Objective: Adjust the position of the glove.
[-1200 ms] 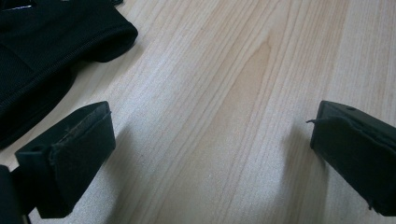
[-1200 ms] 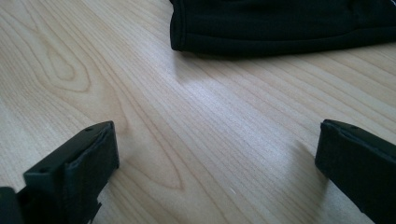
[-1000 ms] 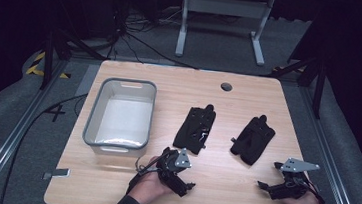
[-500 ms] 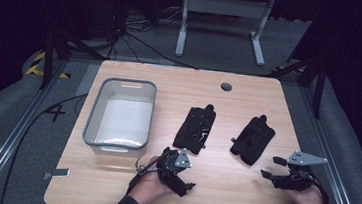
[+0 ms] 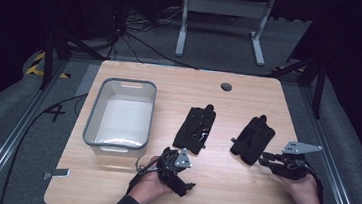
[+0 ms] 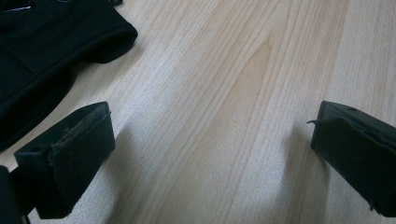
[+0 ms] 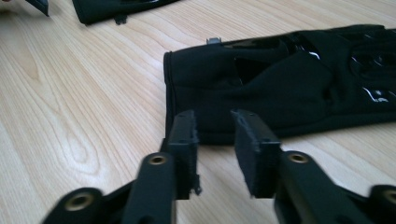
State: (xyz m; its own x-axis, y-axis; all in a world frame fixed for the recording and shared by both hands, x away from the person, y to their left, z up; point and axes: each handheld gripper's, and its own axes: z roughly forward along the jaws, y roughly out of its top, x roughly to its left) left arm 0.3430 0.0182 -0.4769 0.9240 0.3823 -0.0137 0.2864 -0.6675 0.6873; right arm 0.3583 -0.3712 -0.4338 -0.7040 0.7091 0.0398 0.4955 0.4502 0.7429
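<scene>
Two black gloves (image 5: 195,128) (image 5: 252,138) — one grey bin (image 5: 94,124).

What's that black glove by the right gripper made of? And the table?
The right glove looks like matte black fabric with a stitched cuff, plus glossy patches, maybe plastic or rubber. The table looks like pale wood, or a wood-look top: grain lines run across it.

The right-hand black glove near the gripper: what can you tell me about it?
The right glove is black, of matte fabric with glossy patches, as the right gripper view shows. It lies flat on the wooden table, slanted, cuff toward the person, fingers pointing away. It lies apart from the other glove. The right gripper is at its cuff edge; its jaws have just been closing and stand narrowly apart, with no fabric between them yet.
</scene>
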